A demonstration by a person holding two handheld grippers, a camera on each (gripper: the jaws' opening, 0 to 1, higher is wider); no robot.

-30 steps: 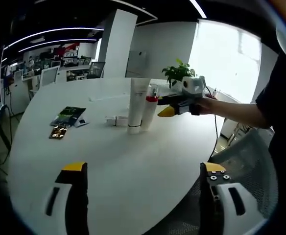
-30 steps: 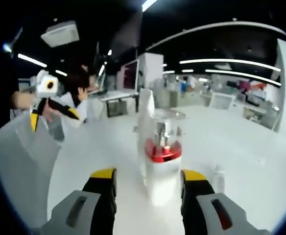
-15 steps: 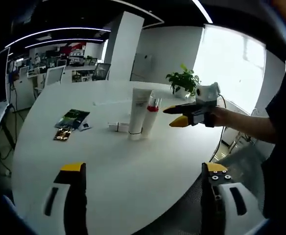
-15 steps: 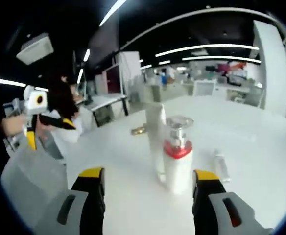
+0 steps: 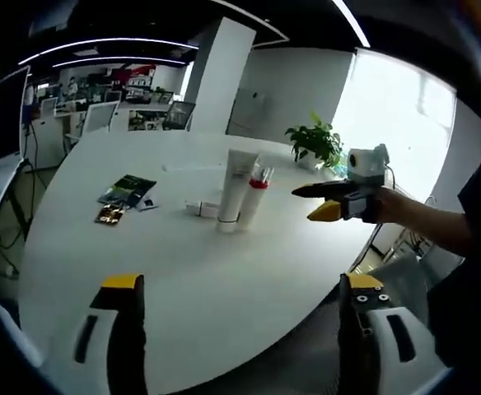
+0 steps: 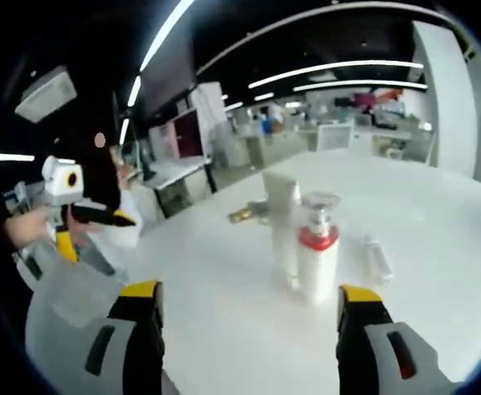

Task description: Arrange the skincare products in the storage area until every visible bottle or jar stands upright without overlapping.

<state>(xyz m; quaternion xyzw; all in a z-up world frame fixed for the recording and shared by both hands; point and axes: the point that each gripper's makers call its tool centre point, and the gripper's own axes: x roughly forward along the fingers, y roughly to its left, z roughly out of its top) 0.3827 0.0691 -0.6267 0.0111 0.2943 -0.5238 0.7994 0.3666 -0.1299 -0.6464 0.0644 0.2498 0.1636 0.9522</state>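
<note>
From my left gripper I see its two black, yellow-tipped jaws spread wide over the near edge of the round white table, holding nothing. Mid-table, a tall white squeeze tube stands upright, touching a white pump bottle with a red collar on its right. A small white tube lies flat just left of them. Farther left lie a dark green booklet and a small brown packet. The right gripper hovers right of the bottles, jaws apart, with a green potted plant behind
</note>
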